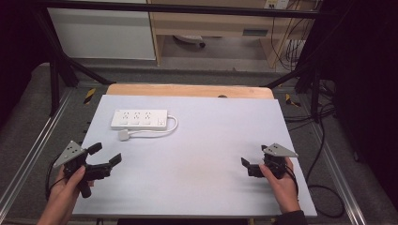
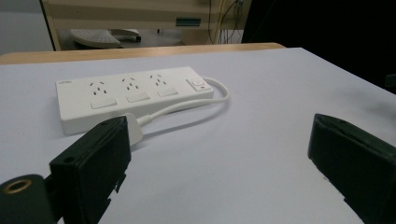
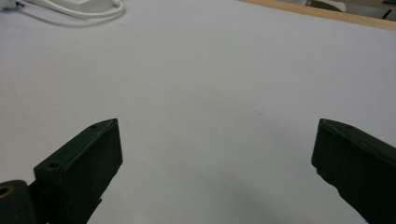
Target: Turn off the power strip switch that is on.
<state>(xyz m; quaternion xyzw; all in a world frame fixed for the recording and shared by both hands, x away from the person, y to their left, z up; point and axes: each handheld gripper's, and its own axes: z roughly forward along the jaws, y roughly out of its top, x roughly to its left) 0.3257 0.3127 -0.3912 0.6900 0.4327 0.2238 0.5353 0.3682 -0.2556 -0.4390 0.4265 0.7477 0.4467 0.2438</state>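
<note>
We are looking down on the white table (image 1: 202, 154), power strip (image 1: 139, 119) lying at its far left, plug (image 1: 124, 135) resting just before it, left gripper (image 1: 105, 154) hovering nearby, jaws gaping, right gripper (image 1: 253, 157) well apart, jaws likewise spread.

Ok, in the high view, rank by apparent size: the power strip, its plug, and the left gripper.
1. power strip, the longest
2. left gripper, close behind; it sits nearer the camera, so this ranking is unsure
3. plug, clearly the smallest
</note>
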